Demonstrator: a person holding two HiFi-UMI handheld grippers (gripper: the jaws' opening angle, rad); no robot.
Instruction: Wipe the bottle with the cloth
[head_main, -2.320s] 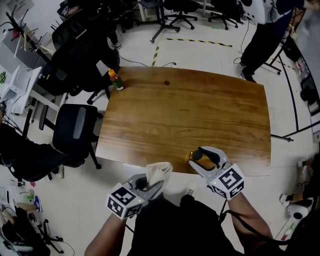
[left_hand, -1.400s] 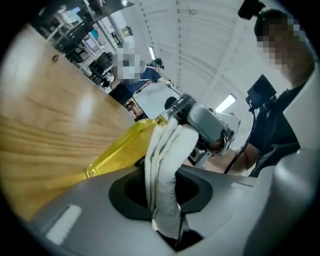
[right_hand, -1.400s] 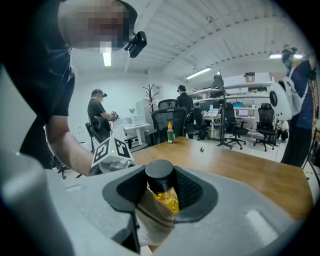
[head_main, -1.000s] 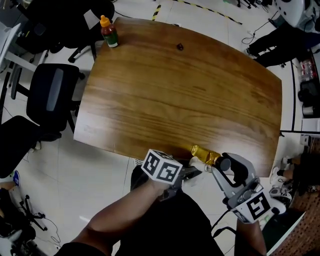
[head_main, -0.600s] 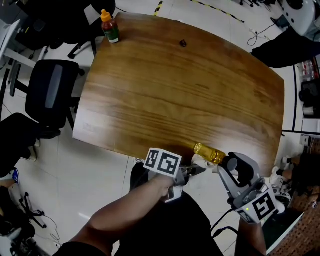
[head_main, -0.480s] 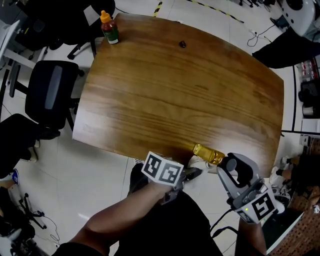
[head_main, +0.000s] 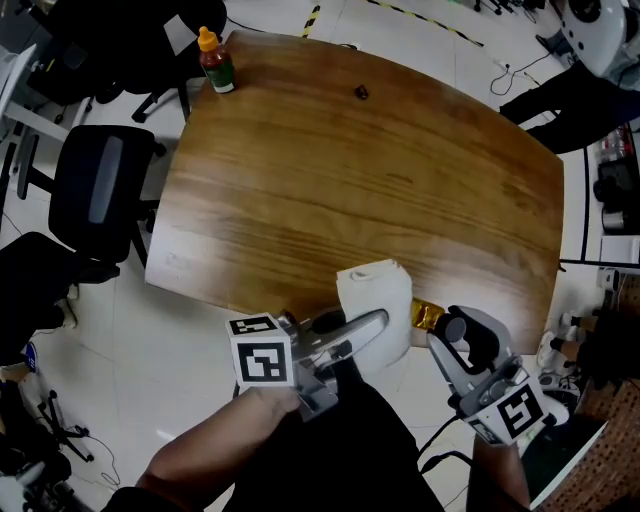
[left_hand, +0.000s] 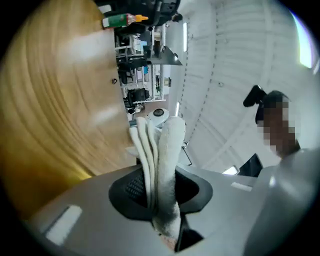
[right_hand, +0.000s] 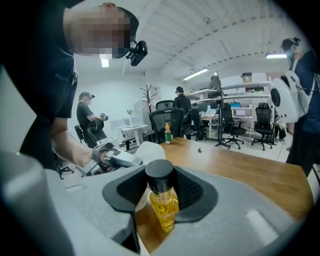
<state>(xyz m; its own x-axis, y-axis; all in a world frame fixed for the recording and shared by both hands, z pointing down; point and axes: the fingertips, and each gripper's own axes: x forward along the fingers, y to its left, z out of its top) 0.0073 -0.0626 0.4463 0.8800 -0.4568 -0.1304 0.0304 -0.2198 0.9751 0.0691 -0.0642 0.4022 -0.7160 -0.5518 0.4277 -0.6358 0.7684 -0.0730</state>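
A small bottle (right_hand: 163, 200) of yellow liquid with a black cap stands upright between the jaws of my right gripper (right_hand: 162, 192), which is shut on it. In the head view only a yellow piece of the bottle (head_main: 429, 315) shows at the wooden table's (head_main: 360, 190) near edge, in front of the right gripper (head_main: 452, 330). My left gripper (head_main: 378, 326) is shut on a folded white cloth (head_main: 375, 298), which stands up just left of the bottle and hides most of it. The cloth (left_hand: 162, 160) is pinched between the left gripper's (left_hand: 160, 200) pads.
A sauce bottle (head_main: 215, 62) with an orange cap stands at the table's far left corner, and a small dark object (head_main: 361, 92) lies near the far edge. Black office chairs (head_main: 95, 195) stand left of the table. A person (right_hand: 86, 120) stands beyond the table.
My left gripper has drawn back to the left and turned, so the cloth now rises over the table edge and covers most of the bottle. The right gripper has barely moved.
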